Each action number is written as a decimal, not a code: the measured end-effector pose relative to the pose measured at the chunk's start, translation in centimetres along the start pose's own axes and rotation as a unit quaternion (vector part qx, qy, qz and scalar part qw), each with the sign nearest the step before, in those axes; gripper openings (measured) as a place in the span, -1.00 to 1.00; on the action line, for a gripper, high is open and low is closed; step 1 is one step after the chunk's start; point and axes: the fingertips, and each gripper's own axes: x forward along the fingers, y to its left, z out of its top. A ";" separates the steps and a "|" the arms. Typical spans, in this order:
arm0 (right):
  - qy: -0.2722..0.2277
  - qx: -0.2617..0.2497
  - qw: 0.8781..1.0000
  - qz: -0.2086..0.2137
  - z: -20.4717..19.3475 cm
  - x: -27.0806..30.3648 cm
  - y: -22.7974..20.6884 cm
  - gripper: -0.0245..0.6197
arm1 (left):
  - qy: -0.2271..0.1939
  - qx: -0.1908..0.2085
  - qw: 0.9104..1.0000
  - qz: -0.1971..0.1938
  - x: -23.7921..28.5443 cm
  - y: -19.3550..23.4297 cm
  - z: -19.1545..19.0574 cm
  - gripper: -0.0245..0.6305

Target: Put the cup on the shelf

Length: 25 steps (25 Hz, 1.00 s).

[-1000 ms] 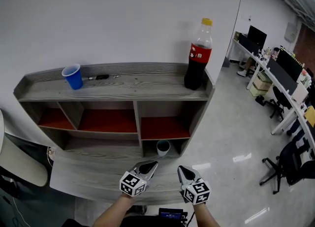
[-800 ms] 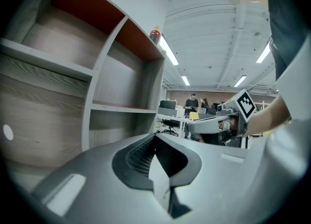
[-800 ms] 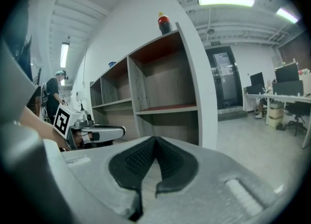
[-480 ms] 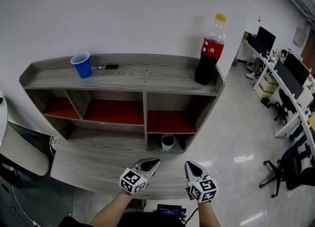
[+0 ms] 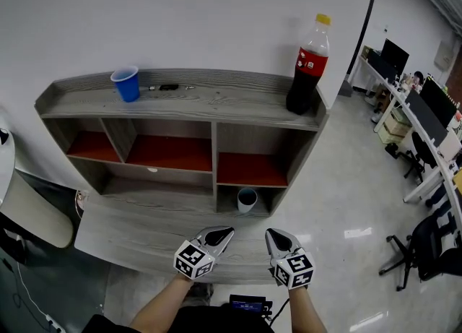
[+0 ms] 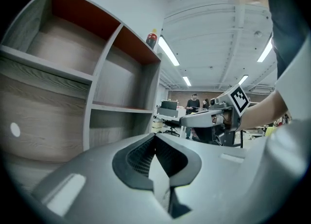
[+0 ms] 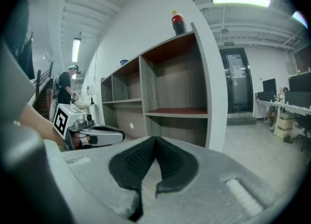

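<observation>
Our left tool and right tool are both pressed together, holding nothing. The small white upright cup sits in the bottom cubby of the grey wooden shelf, just above and between them.

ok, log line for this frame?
left hand-held gripper: shut, empty | right hand-held gripper: shut, empty | white cup: in shelf lower right cubby | blue cup: on shelf top

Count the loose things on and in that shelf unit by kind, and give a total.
Cups: 2, blue cup on top, pale cup in a low compartment
Bottles: 1, cola bottle
Other: 1, small dark item on top
Total: 4
</observation>
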 end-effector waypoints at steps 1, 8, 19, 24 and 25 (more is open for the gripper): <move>-0.004 0.002 1.000 0.002 0.0 -0.1 0.2 -0.93 | -0.001 0.000 1.000 0.003 -0.2 -0.2 0.0 -0.94; -0.017 0.030 0.999 0.013 -0.9 -2.0 1.8 -0.93 | 0.002 -0.005 1.000 0.023 -2.2 -2.4 -0.2 -0.94; -0.016 0.064 0.998 0.001 -3.4 -5.3 4.7 -0.93 | 0.025 -0.004 1.000 0.015 -5.4 -5.1 -1.6 -0.94; -0.017 0.066 0.998 -0.011 -4.0 -6.8 7.3 -0.93 | 0.027 0.003 1.000 -0.007 -7.7 -6.9 -1.9 -0.94; -0.017 0.067 0.998 -0.013 -4.1 -7.1 8.0 -0.93 | 0.029 0.004 1.000 -0.009 -8.4 -7.1 -2.1 -0.94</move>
